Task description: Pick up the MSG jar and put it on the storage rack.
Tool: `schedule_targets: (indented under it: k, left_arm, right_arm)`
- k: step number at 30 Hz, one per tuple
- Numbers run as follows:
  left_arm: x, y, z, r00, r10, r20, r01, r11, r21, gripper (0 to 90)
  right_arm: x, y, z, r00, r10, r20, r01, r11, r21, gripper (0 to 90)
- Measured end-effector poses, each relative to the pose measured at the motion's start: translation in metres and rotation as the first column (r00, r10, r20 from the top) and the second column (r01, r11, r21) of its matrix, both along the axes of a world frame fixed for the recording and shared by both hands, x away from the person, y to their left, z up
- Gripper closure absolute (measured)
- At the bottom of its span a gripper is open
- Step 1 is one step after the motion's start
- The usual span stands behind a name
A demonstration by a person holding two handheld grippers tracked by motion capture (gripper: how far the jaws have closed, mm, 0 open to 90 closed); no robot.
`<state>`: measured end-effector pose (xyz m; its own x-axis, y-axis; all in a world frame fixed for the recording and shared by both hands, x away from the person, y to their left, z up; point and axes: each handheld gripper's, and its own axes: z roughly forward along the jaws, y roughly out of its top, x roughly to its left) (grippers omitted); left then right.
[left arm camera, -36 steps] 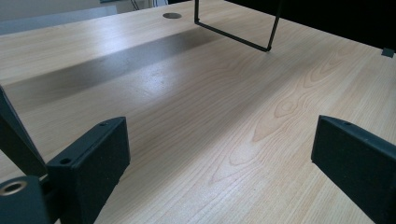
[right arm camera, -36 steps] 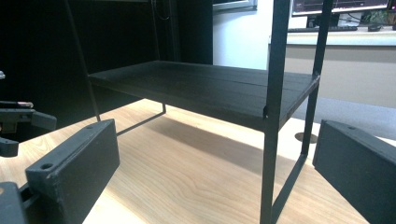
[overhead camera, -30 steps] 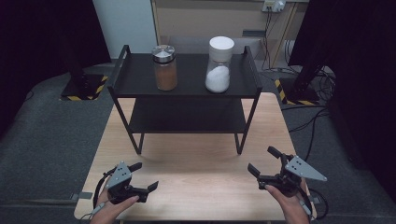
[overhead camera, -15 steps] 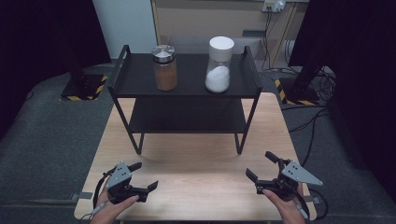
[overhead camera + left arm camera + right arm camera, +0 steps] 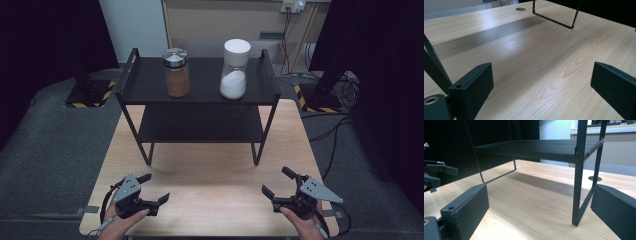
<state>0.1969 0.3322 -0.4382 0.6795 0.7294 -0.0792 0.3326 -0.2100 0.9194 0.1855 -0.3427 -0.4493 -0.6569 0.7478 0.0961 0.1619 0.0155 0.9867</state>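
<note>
Resting low over the near edge of the table (image 5: 210,170), both grippers sit well short of the black shelf rack (image 5: 197,95), which serves as the landmark here; the left gripper (image 5: 154,189) is in front of the rack's left leg and the right gripper (image 5: 278,182) in front of its right leg, each held in a hand that comes in from the near side. Both have their jaws wide apart with nothing between them; the left gripper view shows bare wood between its pads (image 5: 471,92), and the right gripper view shows the rack's near right leg (image 5: 577,175) standing ahead between its jaws, not touched.

The things nearest to be handled stand on the rack's top tier: a jar of brown powder (image 5: 176,72) with a metal lid toward the left, and a jar of white powder (image 5: 234,69) with a white lid toward the right, upright and apart from each other. Judging by the open jaws and the level hold, this looks like a ready stance before a reach; each gripper lines up roughly with the jar on its own side.

The raised side rails (image 5: 267,65) at the rack's ends would likely hinder a sideways approach, so coming in from the front seems the freer route; the lower tier (image 5: 197,127) is bare.
</note>
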Motion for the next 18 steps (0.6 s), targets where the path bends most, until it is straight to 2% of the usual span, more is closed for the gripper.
schedule_targets:
  k: [6,18]
  left_arm:
    - [-0.0011,-0.0006,-0.0015,0.9999,0.013,0.006,-0.013,0.9999,-0.007,3.2]
    - [-0.0004,-0.0037,-0.0036,1.0000,0.008,-0.002,-0.008,1.0000,-0.004,3.2]
  right_arm:
    - [-0.0003,0.0007,-0.0046,1.0000,0.002,-0.009,-0.001,1.000,0.012,2.3]
    - [-0.0028,-0.0035,-0.0053,0.9999,-0.011,-0.008,0.011,1.000,0.023,2.6]
